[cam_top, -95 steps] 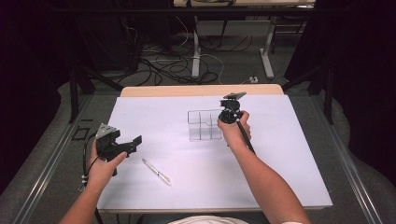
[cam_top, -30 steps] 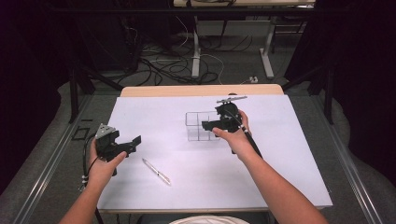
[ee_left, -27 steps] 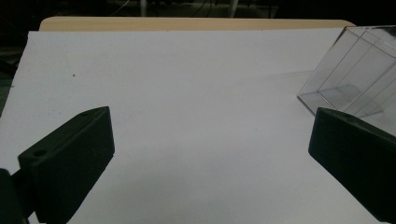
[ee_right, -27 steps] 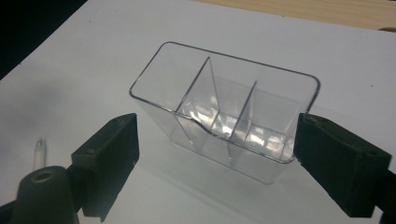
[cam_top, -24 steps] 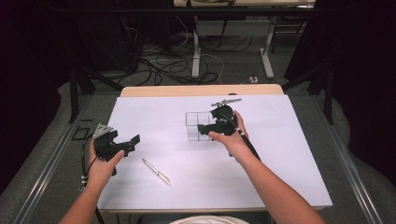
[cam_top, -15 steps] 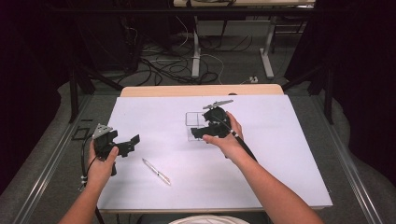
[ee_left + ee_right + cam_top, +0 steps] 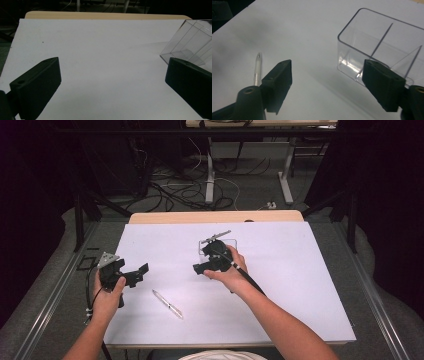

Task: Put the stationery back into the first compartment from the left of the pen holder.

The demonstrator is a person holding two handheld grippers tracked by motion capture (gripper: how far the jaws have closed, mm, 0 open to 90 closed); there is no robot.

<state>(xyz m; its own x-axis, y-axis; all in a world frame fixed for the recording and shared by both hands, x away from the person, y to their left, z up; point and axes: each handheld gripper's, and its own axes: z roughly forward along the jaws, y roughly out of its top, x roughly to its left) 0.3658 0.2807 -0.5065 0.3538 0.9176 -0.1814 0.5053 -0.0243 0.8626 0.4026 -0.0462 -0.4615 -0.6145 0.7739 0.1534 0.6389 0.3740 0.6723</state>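
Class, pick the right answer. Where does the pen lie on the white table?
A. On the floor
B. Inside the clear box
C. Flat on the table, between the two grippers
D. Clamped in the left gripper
C: the pen lies flat on the table, between the left gripper and right gripper, outside the clear box.
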